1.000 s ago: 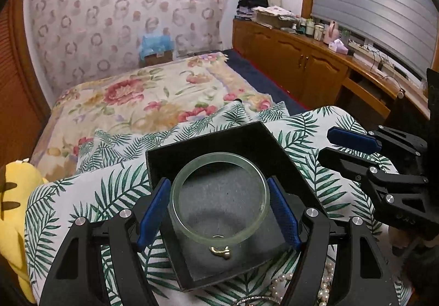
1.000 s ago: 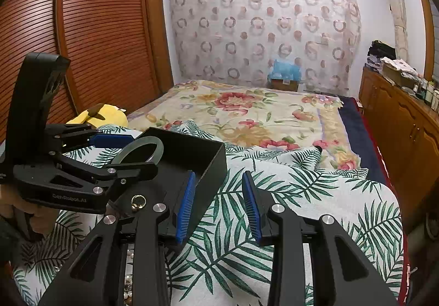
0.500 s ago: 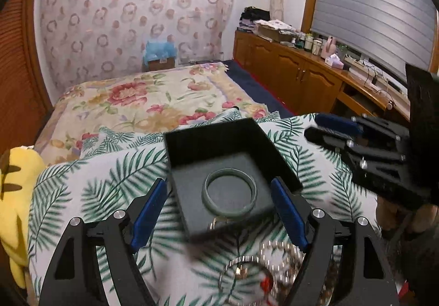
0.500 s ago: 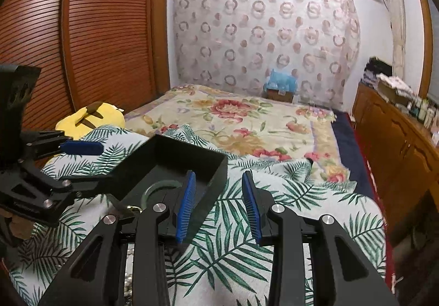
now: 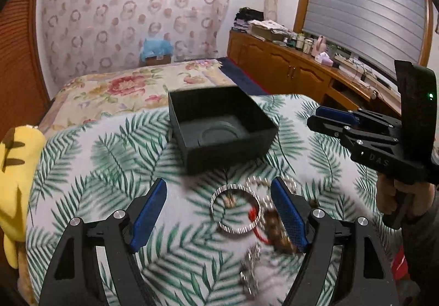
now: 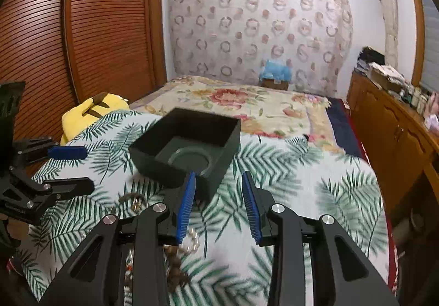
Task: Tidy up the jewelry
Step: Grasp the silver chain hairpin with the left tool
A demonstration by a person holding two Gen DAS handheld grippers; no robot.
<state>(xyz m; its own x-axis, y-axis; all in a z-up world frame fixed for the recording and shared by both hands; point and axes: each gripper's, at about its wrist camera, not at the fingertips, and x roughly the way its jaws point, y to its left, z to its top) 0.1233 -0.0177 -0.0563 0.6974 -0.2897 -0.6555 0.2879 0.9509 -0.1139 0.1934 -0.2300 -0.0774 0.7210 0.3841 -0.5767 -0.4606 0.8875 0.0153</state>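
Observation:
A black open jewelry box [image 5: 219,127] sits on the palm-leaf cloth, with a pale green bangle [image 5: 219,135] lying flat inside; both show in the right wrist view, box [image 6: 189,149] and bangle [image 6: 190,160]. My left gripper [image 5: 219,212] is open and empty, pulled back above a pile of loose jewelry: a silver bangle [image 5: 235,208], beads and a red cord [image 5: 253,216]. My right gripper [image 6: 218,204] is open and empty, just short of the box's near corner. It also shows from the side in the left wrist view [image 5: 340,120].
A yellow plush toy [image 5: 16,168] lies at the cloth's left edge. The floral bed [image 6: 241,103] stretches behind the box. A wooden cabinet [image 5: 288,72] with clutter runs along the right wall. A slatted wardrobe [image 6: 68,31] stands on the left.
My left gripper let go of the green bangle, which now lies in the box, and drew back and up. The loose jewelry pile came into view. My right gripper also drew back.

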